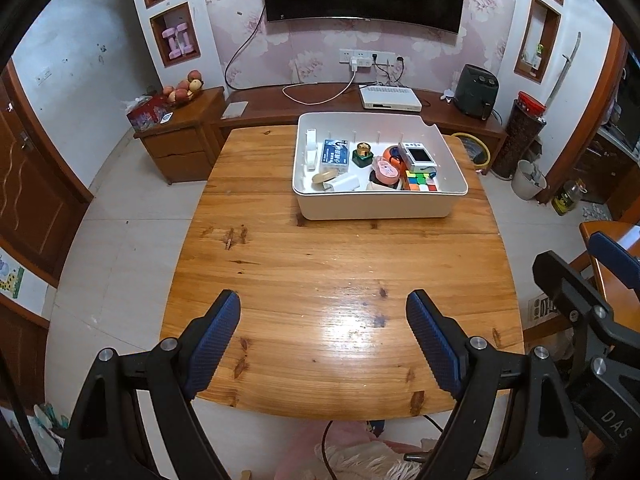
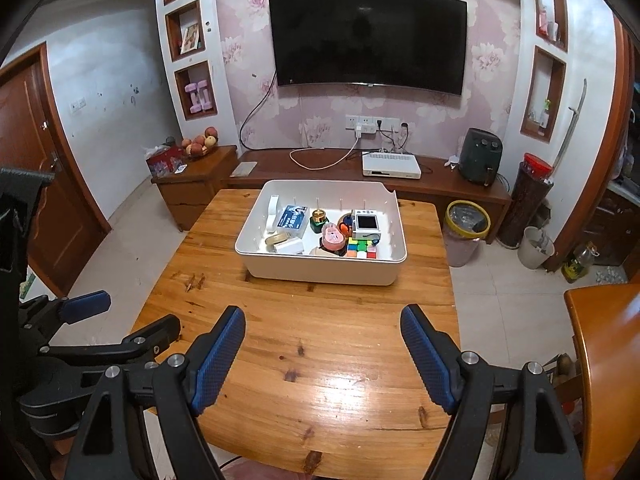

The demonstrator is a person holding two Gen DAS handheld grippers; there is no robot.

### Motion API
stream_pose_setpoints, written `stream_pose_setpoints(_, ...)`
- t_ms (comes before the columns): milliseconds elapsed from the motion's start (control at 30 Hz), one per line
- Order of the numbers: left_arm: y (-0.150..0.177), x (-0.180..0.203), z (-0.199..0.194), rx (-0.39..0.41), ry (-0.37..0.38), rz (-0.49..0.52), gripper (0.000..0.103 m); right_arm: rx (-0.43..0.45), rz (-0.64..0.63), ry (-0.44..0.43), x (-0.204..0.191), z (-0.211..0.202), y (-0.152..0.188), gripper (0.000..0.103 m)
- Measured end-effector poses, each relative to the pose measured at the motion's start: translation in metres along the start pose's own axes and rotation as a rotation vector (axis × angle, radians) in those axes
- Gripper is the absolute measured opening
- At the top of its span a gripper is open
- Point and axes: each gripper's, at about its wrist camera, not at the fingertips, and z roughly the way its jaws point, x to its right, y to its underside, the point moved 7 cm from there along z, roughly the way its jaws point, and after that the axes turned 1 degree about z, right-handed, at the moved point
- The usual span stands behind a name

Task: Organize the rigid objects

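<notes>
Ahead, the white bin (image 2: 320,268) lies across the table, long side facing me, nearer my right gripper (image 2: 322,354), both grippers open and empty.

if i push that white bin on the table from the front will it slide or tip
The white bin would probably slide rather than tip: it looks low and wide, sitting flat on the wooden table. The glossy tabletop suggests little friction. The small things inside, like the colour cube, lie loose and may shift or rattle.
</notes>
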Motion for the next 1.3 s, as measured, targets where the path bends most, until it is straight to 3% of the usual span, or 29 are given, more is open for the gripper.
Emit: stream_pose_setpoints(1300,-0.004,0.001,-0.001,0.018,-0.005,0.003,0.087,0.017,0.017,0.028,0.009,0.002,-0.006,0.081)
